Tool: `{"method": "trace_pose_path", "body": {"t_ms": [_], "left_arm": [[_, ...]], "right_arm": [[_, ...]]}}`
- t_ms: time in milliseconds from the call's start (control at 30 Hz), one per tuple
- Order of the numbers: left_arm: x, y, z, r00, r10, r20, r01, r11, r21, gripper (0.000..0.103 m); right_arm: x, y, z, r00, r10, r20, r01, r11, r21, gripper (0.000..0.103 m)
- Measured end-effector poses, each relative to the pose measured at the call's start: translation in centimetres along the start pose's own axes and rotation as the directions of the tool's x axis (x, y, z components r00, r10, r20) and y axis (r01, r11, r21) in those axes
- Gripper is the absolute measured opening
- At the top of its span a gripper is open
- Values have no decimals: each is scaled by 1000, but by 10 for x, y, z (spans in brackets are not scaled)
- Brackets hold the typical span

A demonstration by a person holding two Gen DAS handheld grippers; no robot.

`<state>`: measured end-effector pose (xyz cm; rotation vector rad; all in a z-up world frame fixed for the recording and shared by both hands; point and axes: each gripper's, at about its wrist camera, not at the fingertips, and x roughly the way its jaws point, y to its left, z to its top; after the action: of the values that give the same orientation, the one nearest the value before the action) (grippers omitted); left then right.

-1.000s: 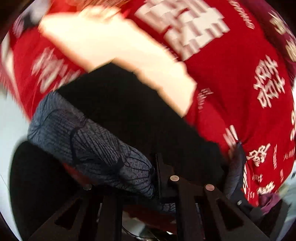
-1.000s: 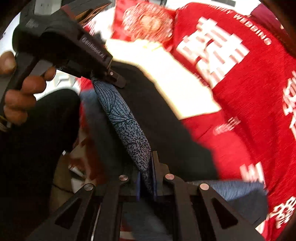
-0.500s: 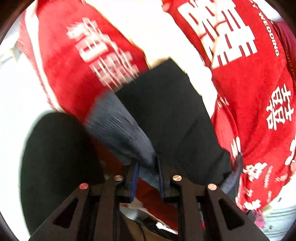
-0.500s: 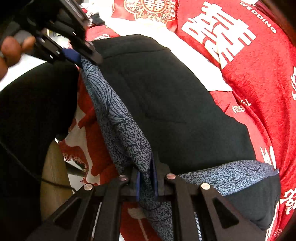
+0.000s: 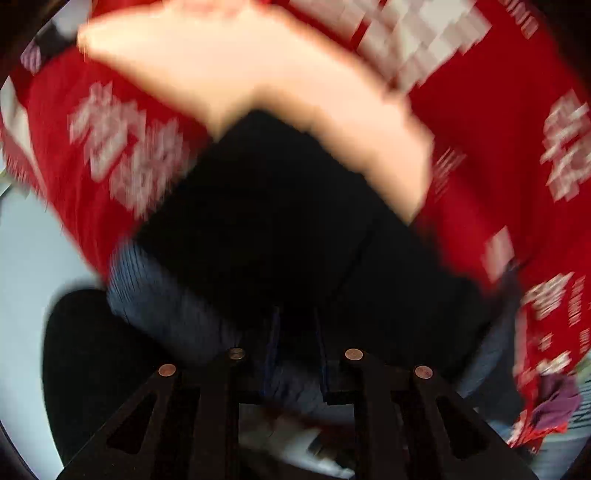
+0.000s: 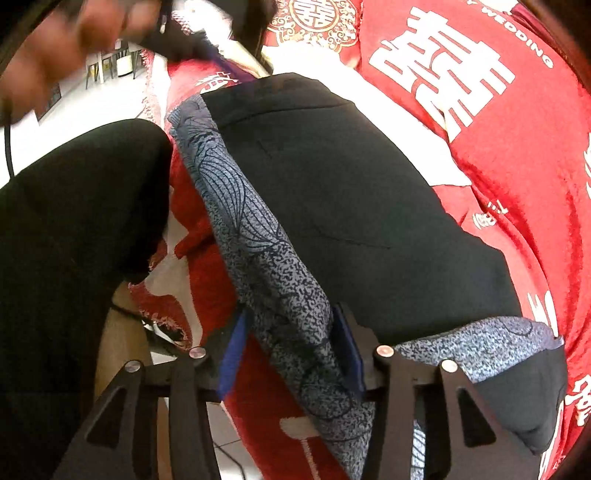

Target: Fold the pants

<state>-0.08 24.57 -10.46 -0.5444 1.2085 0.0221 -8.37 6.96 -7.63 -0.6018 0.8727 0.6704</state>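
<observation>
The black pants [image 6: 351, 206] lie folded on the red cloth, with a blue-grey patterned waistband [image 6: 258, 236] along the near edge. My right gripper [image 6: 291, 354] stands open, its blue pads either side of the waistband without pinching it. In the blurred left wrist view the pants [image 5: 280, 221] fill the middle and the waistband [image 5: 166, 306] runs at lower left. My left gripper [image 5: 295, 350] is open, jaws apart over the pants' near edge. The left gripper's body and the hand holding it show blurred at top left in the right wrist view [image 6: 177, 33].
A red cloth with white characters [image 6: 517, 129] covers the surface; its fringed edge [image 6: 159, 306] hangs at the near side. A person's black-clad leg [image 6: 74, 240] is at the left. White floor [image 6: 92, 103] lies beyond. A pale band [image 5: 295, 92] crosses the cloth.
Both grippers have opened and let go of the waistband. The left gripper has pulled up and away to the top left in the right wrist view. The waistband has settled on the pants' edge.
</observation>
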Motion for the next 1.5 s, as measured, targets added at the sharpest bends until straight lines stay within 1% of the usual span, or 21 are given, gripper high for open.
{"method": "trace_pose_path", "body": {"t_ms": [67, 133, 200, 300, 400, 433, 567, 600, 667, 733, 833, 967, 1000, 1033, 1067, 1100, 1133, 1167, 1267, 1367, 1500], "left_arm": [[0, -3, -10, 1000, 14, 22, -14, 1000, 22, 19], [-9, -15, -12, 998, 37, 48, -41, 996, 81, 19], [-20, -28, -10, 997, -7, 76, -1, 995, 105, 19], [-22, -59, -9, 994, -63, 90, 45, 980, 194, 19], [5, -90, -8, 997, -63, 35, 51, 960, 277, 19], [23, -94, -9, 1000, -18, -3, 19, 959, 281, 19], [23, -106, -15, 998, 20, 67, -41, 940, 337, 19], [23, -105, -15, 998, 19, 68, -41, 939, 340, 21], [22, -100, -11, 999, -2, 53, -15, 949, 316, 23], [21, -96, -7, 999, -8, 36, -3, 954, 300, 23], [20, -99, -7, 999, 2, 36, -13, 950, 313, 23], [24, -110, -16, 998, 33, 56, -51, 933, 357, 23], [25, -111, -17, 997, 39, 62, -59, 928, 367, 23], [25, -112, -19, 997, 43, 70, -67, 924, 377, 24], [26, -115, -20, 997, 36, 71, -61, 922, 382, 36], [26, -116, -21, 998, 7, 60, -30, 920, 391, 48], [27, -119, -23, 999, -38, 29, 23, 914, 404, 74], [27, -122, -26, 999, -35, 16, 26, 911, 411, 88], [31, -134, -38, 998, 42, 55, -63, 889, 454, 89], [34, -139, -46, 993, 74, 88, -108, 860, 499, 89], [35, -139, -45, 994, 70, 84, -103, 865, 491, 89]], "right_arm": [[-10, -8, 0, 1000, 22, 3, -22, 999, 44, 55], [-29, -24, -4, 998, 49, 36, -53, 990, 132, 69], [-47, -40, -8, 997, 41, 70, -55, 977, 207, 78], [-73, -76, -16, 994, -20, 107, -18, 942, 335, 78], [-91, -130, -27, 988, -130, 84, 70, 859, 508, 81], [-94, -148, -31, 985, -161, 62, 99, 823, 560, 82], [-91, -215, -43, 953, -272, -136, 284, 637, 716, 83], [-86, -230, -44, 938, -279, -204, 334, 584, 740, 84], [-71, -256, -42, 934, -239, -267, 355, 506, 787, 84], [-56, -271, -39, 935, -215, -283, 353, 473, 807, 84], [-24, -283, -21, 913, -200, -356, 408, 464, 786, 84], [26, -289, -26, 833, -109, -542, 521, 484, 703, 82], [23, -290, -29, 848, -113, -517, 504, 472, 724, 64], [15, -290, -35, 865, -119, -487, 486, 440, 755, 38], [7, -291, -43, 875, -109, -472, 472, 407, 782, 33], [0, -290, -48, 891, -99, -444, 444, 399, 802, 15], [-9, -289, -54, 916, -83, -393, 392, 391, 833, 8], [-17, -288, -57, 924, -85, -372, 375, 383, 844, 8], [-56, -275, -75, 946, -136, -295, 324, 332, 886, 8], [-86, -259, -89, 946, -200, -254, 306, 309, 900, 8], [-122, -230, -123, 942, -250, -222, 281, 231, 932, 8]]}}
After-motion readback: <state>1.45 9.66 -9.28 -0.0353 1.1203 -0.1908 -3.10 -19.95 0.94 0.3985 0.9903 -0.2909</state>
